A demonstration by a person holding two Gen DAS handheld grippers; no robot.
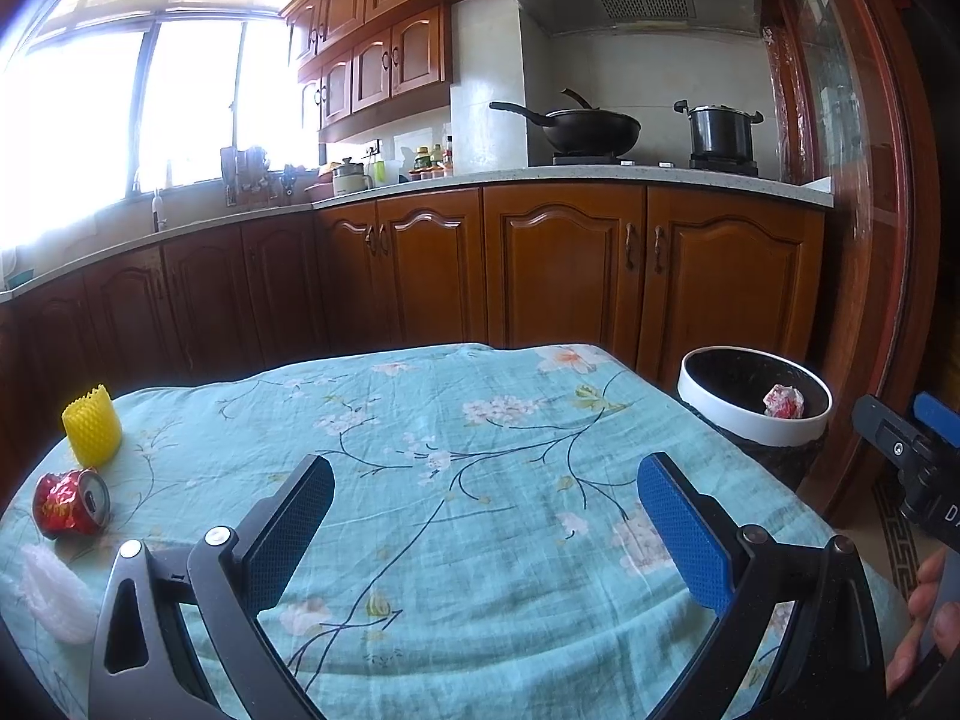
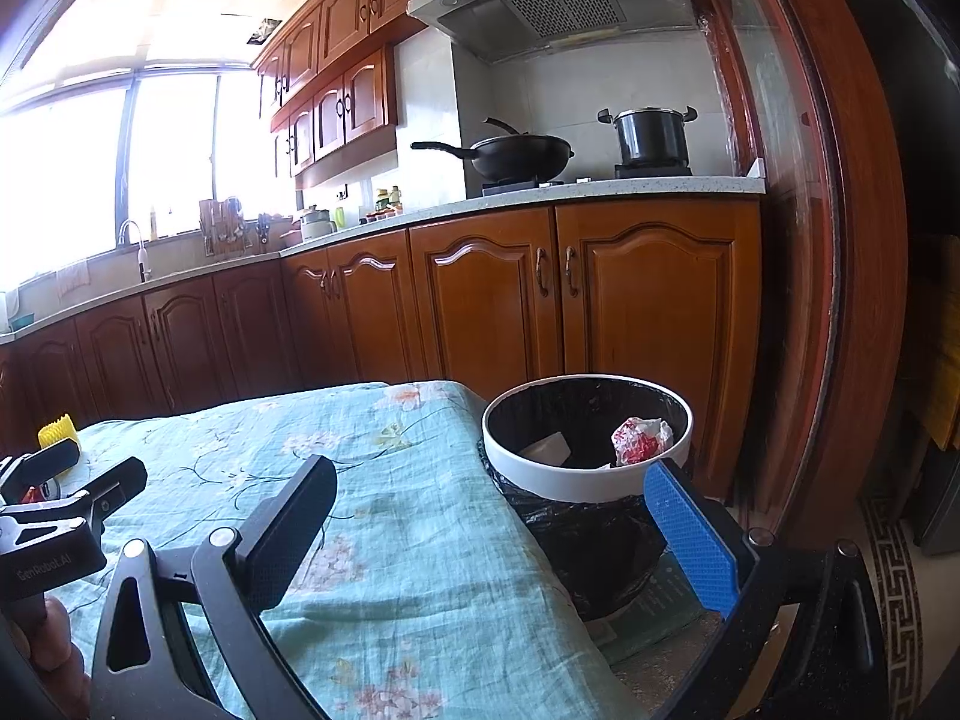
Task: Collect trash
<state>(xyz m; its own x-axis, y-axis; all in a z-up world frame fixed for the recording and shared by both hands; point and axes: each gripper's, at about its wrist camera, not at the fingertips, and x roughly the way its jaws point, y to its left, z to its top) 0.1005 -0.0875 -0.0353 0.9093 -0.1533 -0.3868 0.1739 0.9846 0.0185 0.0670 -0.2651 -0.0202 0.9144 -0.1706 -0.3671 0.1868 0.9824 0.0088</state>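
Note:
A crushed red can (image 1: 71, 503), a yellow foam fruit net (image 1: 92, 425) and a white foam wrap (image 1: 53, 591) lie on the left of the table with the blue floral cloth (image 1: 480, 480). My left gripper (image 1: 485, 515) is open and empty above the cloth, right of them. A bin with a white rim and black liner (image 2: 585, 483) stands off the table's right edge and holds a crumpled red-white wrapper (image 2: 641, 439) and a white scrap. My right gripper (image 2: 491, 516) is open and empty, straddling the table edge near the bin.
Wooden kitchen cabinets (image 1: 564, 264) run behind the table, with a wok (image 1: 591, 129) and a pot (image 1: 719, 132) on the stove. A wooden door frame (image 2: 840, 300) stands to the right of the bin. The left gripper shows in the right wrist view (image 2: 72, 498).

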